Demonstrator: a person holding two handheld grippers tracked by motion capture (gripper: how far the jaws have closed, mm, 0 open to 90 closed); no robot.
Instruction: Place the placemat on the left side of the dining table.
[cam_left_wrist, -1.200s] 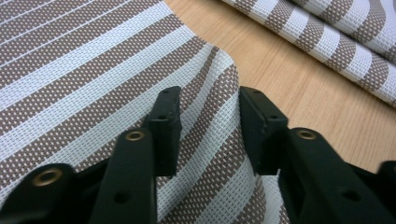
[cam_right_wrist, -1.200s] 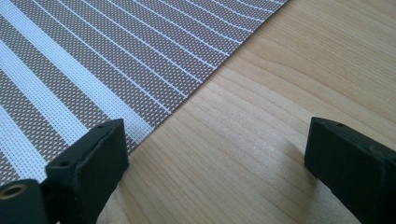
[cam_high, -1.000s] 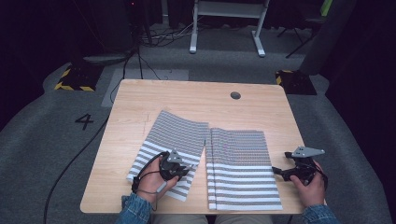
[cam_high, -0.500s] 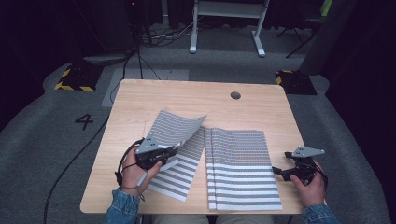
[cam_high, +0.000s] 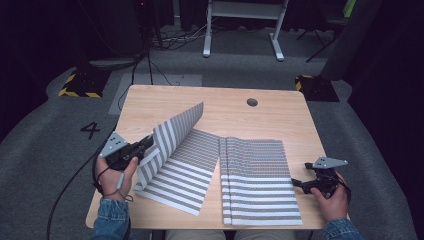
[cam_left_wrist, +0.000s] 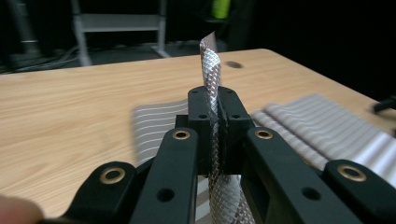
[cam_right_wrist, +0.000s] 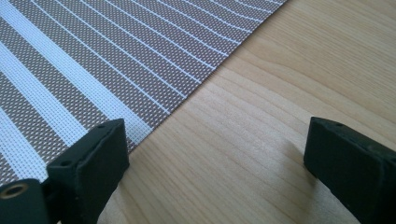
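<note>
From above, the left gripper (cam_high: 148, 142) pinches the left mat (cam_high: 172, 160) at its edge, lifting it off the table (cam_high: 280, 117). It looks light and bendy.

Left gripper view: jaws pressed on the mat.

Right gripper view: the right gripper (cam_right_wrist: 212, 161) has its jaws spread beside the other mat (cam_right_wrist: 93, 60), which lies flat.

Left striped mat (cam_high: 172, 160): woven, grey-brown with white stripes, partly folded; left edge lifted off wooden table (cam_high: 280, 112), raised flap tilting toward table's far side, pinched edge standing upright between closed jaws; rest lying flat on table's left half. Right striped mat (cam_high: 257, 180): same weave, flat on table's right half, left edge doubled in narrow fold, just beside left mat.
</note>
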